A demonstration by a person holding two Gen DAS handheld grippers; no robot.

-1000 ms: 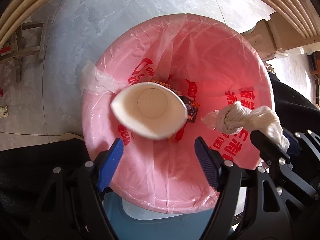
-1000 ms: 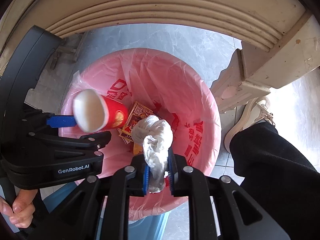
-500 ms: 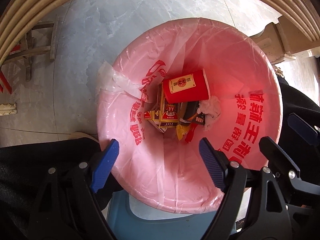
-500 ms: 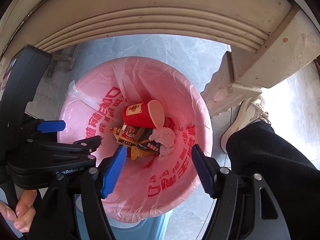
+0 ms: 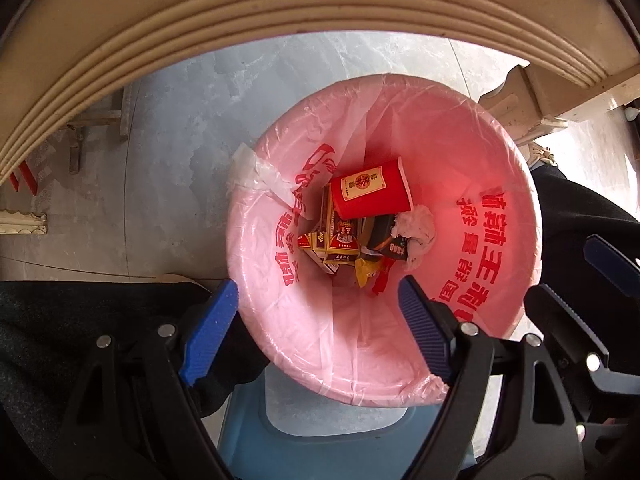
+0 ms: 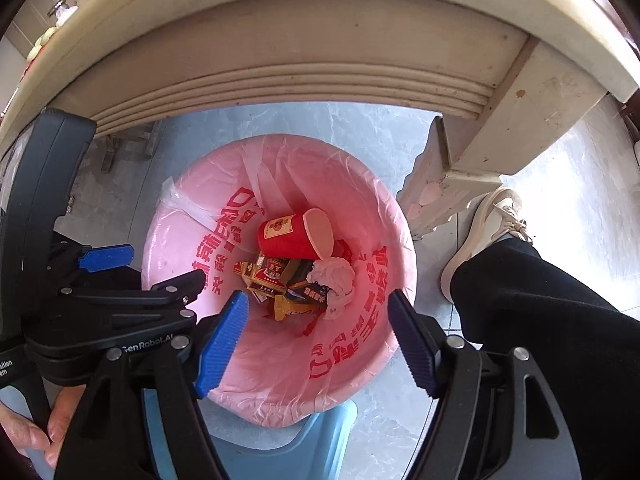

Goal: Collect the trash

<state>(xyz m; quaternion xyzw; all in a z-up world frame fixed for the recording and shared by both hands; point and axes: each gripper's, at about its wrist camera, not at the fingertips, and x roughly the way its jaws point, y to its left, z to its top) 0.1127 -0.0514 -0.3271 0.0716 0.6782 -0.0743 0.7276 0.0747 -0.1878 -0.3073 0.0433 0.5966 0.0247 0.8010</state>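
Note:
A bin lined with a pink bag (image 5: 500,184) (image 6: 192,240) stands on the floor below both grippers. At its bottom lie a red paper cup (image 5: 370,194) (image 6: 294,234) on its side, a crumpled white tissue (image 5: 416,232) (image 6: 334,278) and several cigarette packs and wrappers (image 5: 340,242) (image 6: 276,276). My left gripper (image 5: 318,330) hangs open above the bin with nothing between its fingers. My right gripper (image 6: 316,338) is above the bin too; its jaws are opening and hold nothing. The left gripper's body (image 6: 100,308) shows at the left of the right wrist view.
A cream table edge (image 5: 240,12) (image 6: 300,60) with a carved leg (image 6: 452,176) overhangs the bin. The person's dark trouser leg and light shoe (image 6: 492,220) stand to the right. A blue stool (image 5: 320,444) sits under the bin's near rim. Grey tiled floor lies around.
The left gripper let the red cup fall into the bin, and the right gripper opened and dropped the white tissue. Both grippers then rose, so the bin looks smaller.

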